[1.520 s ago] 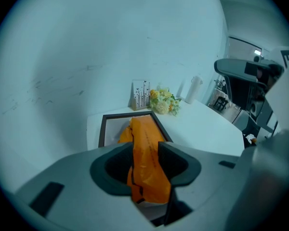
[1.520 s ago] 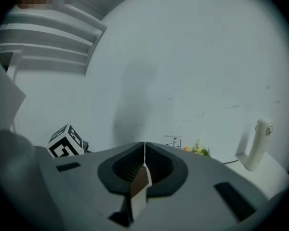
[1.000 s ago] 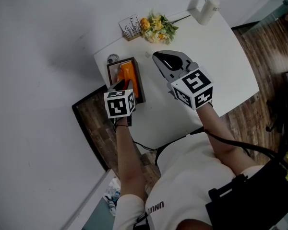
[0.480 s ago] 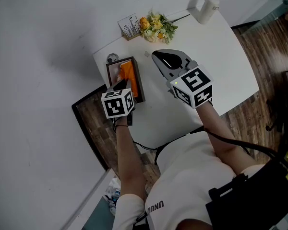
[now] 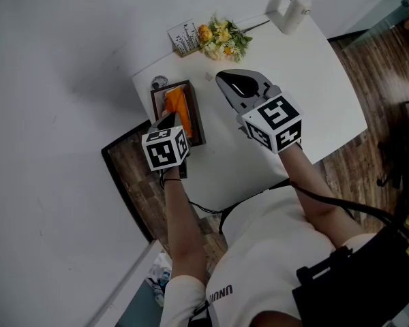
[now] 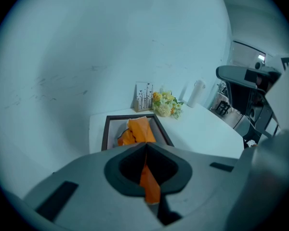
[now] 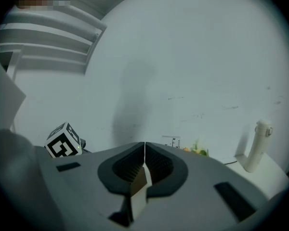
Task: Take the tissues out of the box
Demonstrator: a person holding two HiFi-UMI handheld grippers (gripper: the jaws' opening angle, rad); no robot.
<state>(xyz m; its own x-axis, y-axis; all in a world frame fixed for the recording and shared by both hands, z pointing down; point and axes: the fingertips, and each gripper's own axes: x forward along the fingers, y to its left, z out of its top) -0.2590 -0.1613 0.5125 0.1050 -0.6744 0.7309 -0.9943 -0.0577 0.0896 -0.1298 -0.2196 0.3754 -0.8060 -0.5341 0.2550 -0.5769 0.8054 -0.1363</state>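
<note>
Tissue [image 6: 140, 128], bright orange, stands up out of the dark-framed box [image 6: 105, 133] on the white tabletop [image 6: 202, 129]. Left claw [image 6: 145, 147], at the box's near end, has just been closing and now pinches a strip of that tissue. Right claw [image 7: 144, 150], off to the box's right, is closed on nothing.

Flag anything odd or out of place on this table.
Nothing is spilled or damaged. The orange tissues sit bunched up in the box, one pinched by the left hand-held gripper, whose jaws have just closed.
</note>
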